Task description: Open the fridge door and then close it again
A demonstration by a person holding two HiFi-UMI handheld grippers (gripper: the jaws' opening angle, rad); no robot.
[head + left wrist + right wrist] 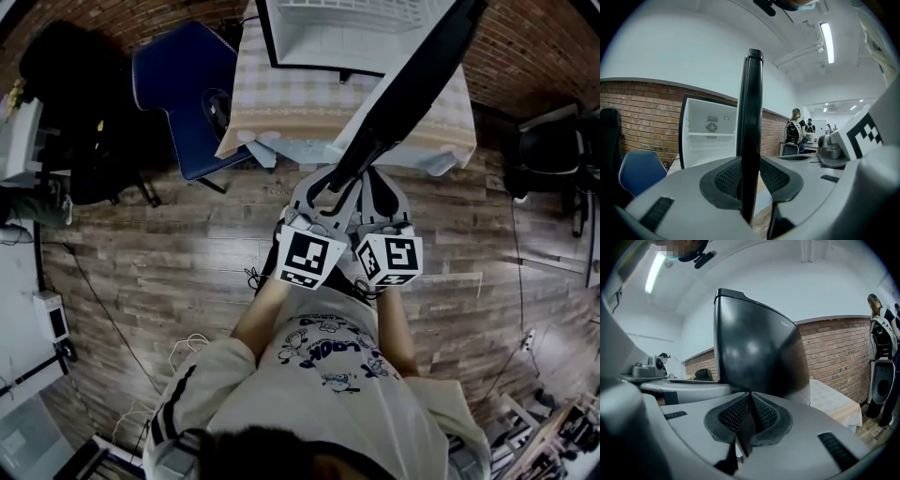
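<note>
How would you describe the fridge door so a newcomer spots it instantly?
Start at the table with the checked cloth; an open fridge with a white inside stands on it. The fridge door is the tall slab swung out from it, its edge clamped by the left gripper. It is the only glossy black panel there, unlike the blue chair beside the table.

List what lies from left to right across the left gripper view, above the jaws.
Blue chair → fridge's white interior → fridge door, seen edge-on → standing person → marker cube.
</note>
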